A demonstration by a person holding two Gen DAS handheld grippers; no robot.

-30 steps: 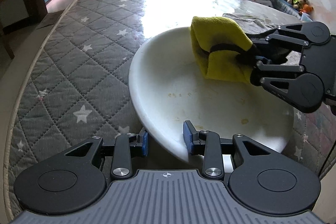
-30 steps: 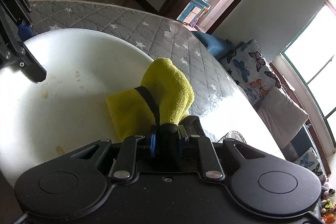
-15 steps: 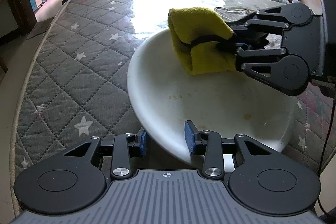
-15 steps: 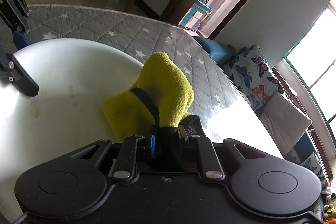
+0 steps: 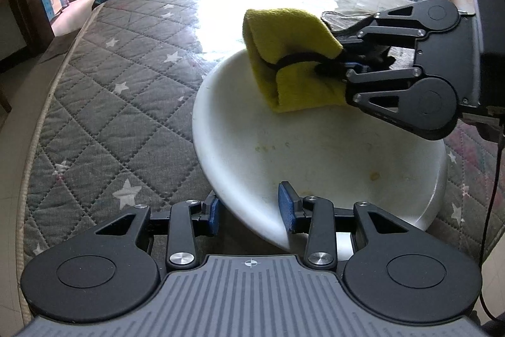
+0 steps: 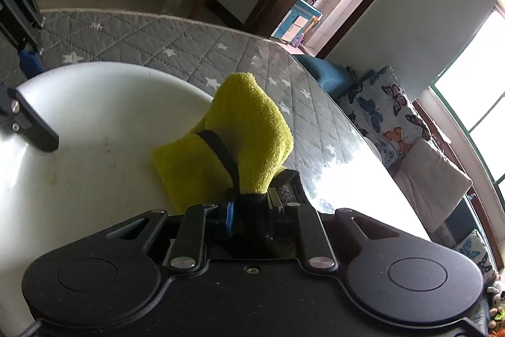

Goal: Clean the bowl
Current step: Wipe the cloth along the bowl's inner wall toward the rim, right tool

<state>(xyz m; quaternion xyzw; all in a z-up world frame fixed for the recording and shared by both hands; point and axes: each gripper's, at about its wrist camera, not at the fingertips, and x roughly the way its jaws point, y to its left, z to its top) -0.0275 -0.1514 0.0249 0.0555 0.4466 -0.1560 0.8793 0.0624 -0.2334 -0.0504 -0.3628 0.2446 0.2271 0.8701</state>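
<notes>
On the quilted grey star-patterned table cover (image 5: pixel 126 90), the white bowl (image 5: pixel 315 147) sits tilted, its near rim lying between the blue pads of the left gripper (image 5: pixel 249 210); those jaws stand apart, one outside the wall and one inside, and whether either pad actually touches the rim I cannot tell. The right gripper (image 6: pixel 249 204) is clamped on the black-banded end of a folded yellow cloth (image 6: pixel 230 141). Over the last second the cloth has travelled from the inner slope of the bowl out toward the far rim, and in the left wrist view it now hangs at that edge, seemingly lifted off the surface. That reads as the end of one wiping stroke. The brownish specks on the bowl floor (image 5: pixel 375 176) remain, so the cleaning looks unfinished; the cloth likely needs to come back down across those marks.
</notes>
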